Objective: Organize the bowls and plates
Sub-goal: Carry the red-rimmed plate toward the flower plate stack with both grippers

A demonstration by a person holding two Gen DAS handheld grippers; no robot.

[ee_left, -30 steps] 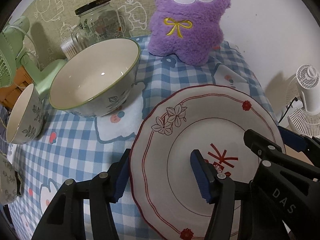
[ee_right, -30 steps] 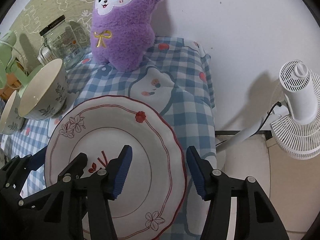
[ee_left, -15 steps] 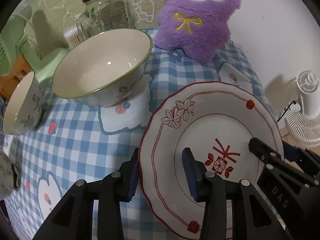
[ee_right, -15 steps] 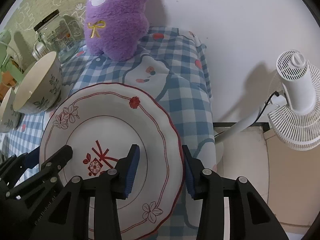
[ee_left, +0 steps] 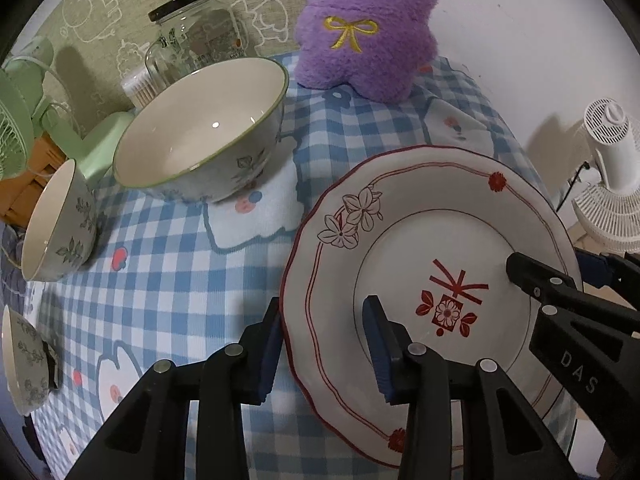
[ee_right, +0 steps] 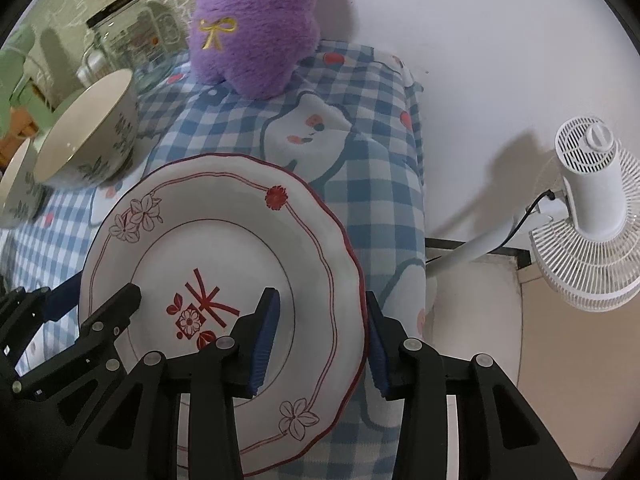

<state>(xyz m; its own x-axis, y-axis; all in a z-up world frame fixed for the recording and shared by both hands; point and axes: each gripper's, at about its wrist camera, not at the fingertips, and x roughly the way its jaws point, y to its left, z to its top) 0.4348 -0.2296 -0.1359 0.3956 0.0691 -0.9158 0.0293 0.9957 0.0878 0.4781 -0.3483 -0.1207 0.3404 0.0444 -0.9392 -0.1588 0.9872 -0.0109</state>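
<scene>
**On the checked cloth: one plate, two grippers at its rim**

Left wrist view. Near the right edge of the table [ee_left: 168,280], on the blue checked cloth: a white plate [ee_left: 404,248] with a wavy red rim, flower outlines and a red motif at its middle. Left gripper [ee_left: 324,344] straddling the plate's near-left rim, one blue pad [ee_left: 270,354] outside the rim, the other on the plate's face, jaws at a narrow gap with the rim between them; firm contact of the pads cannot be told. From the right, the right gripper [ee_left: 548,276] reaching over the plate's far-right rim. Behind the plate, well apart: a large bowl [ee_left: 204,132] with a green rim and leaf pattern. Further left, a smaller bowl [ee_left: 60,224], and a third bowl [ee_left: 20,360] at the frame's edge. At the back, a purple plush toy [ee_left: 368,28], a glass jar [ee_left: 196,36] and a green fan [ee_left: 24,112]. Off the table, right, a white fan [ee_left: 616,176].

Right wrist view. Same plate [ee_right: 224,240] beside the table's right edge. Right gripper [ee_right: 324,340] astride its right rim, one pad [ee_right: 266,340] over the face, the other outside, gap narrow; true grip cannot be told. Left gripper [ee_right: 92,300] at the opposite rim. Beyond, large bowl [ee_right: 88,132], plush toy [ee_right: 256,28], jar [ee_right: 116,36], white fan [ee_right: 592,208] on the floor.
</scene>
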